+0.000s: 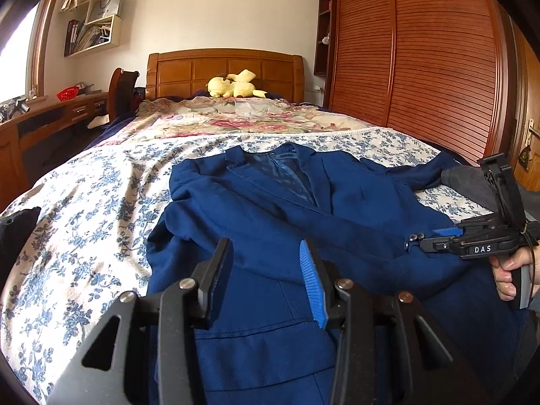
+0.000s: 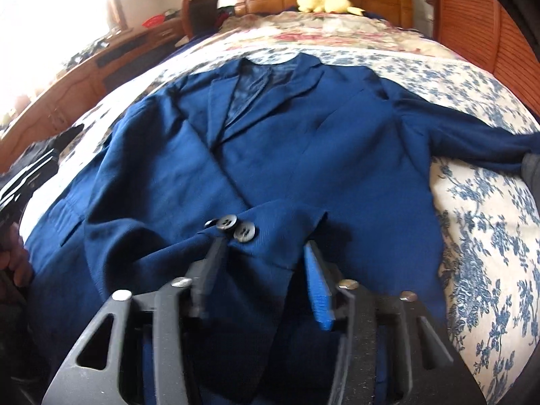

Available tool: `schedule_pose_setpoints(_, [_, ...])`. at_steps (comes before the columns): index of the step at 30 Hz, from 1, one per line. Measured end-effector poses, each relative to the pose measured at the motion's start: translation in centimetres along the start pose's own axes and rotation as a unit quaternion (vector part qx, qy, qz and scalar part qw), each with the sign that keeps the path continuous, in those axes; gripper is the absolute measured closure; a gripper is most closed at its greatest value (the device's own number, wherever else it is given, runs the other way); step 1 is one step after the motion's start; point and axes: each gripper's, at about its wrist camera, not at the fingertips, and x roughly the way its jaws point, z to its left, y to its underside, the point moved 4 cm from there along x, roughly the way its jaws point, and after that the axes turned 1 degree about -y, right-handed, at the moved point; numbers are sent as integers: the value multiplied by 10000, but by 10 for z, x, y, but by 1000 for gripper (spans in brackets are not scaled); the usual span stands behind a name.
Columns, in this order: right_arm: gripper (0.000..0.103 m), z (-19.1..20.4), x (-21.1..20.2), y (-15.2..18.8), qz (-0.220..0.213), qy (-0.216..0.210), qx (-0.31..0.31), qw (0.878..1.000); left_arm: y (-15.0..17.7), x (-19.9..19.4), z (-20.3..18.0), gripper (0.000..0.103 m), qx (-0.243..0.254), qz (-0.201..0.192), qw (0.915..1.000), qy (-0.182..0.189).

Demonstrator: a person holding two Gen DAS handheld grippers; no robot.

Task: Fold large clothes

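left wrist view shows a big wooden bed [image 1: 222,67] with a blue flower bedspread [image 1: 84,209], and it holds everything here. a tall brown slatted wardrobe [image 1: 422,67] stands along its right edge, a wooden desk [image 1: 50,118] along its left edge, and a yellow soft toy [image 1: 234,86] sits by the headboard.

the big dark blue suit jacket [image 2: 303,141] lies face up across the near end of the bed, collar toward the headboard. one sleeve [image 2: 472,138] reaches out toward the right edge. the other sleeve is laid across the front, and its cuff with dark round buttons [image 2: 236,227] rests near the middle. it looks like the sleeves are being tucked in first, so the jacket can fold small.

the left gripper [image 1: 266,270] hangs over the jacket's left side with its jaws apart and nothing between them. the right gripper [image 2: 263,263] is just at the button cuff. its jaws are partly apart, and the cloth lies under them, but the blur hides if they pinch it, so i cannot tell. a hand [image 1: 506,273] holds its handle.
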Motion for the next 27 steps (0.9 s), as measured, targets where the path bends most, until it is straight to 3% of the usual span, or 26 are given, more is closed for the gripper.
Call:
schedule_pose_setpoints(1, [86, 3, 0, 0, -15, -21, -79, 10000, 0, 0, 0, 64, 6, 0, 10000, -4])
schedule_pose_setpoints(3, [95, 9, -6, -2, -154, 8, -219, 9996, 1, 0, -1, 64, 21, -17, 10000, -7])
schedule_pose_setpoints(7, [100, 14, -41, -17, -867, 402, -380, 9947, 0, 0, -1, 64, 2, -43, 10000, -2])
schedule_pose_setpoints(9, [100, 14, -72, -30, -1423, 786, -486, 9855, 1, 0, 0, 64, -34, -34, 10000, 11])
schedule_pose_setpoints(12, [100, 11, -106, -40, -1888, 1152, -491, 9740, 1, 1, 2, 64, -71, -3, 10000, 26])
schedule_pose_setpoints(17, [100, -1, -100, -27, -1363, 1280, -253, 9820, 2, 1, 2, 64, -73, 9, 10000, 29])
schedule_pose_setpoints(21, [83, -7, -70, -8, -531, 1583, -297, 9855, 2, 2, 1, 64, -60, 20, 10000, 29])
schedule_pose_setpoints(25, [55, -13, -65, 3, -427, 1631, -290, 9853, 3, 3, 1, 64, -60, 58, 10000, 30])
schedule_pose_setpoints(27, [52, -16, -67, 2, -470, 1580, -228, 9860, 3, 4, 2, 64, -57, 82, 9999, 28])
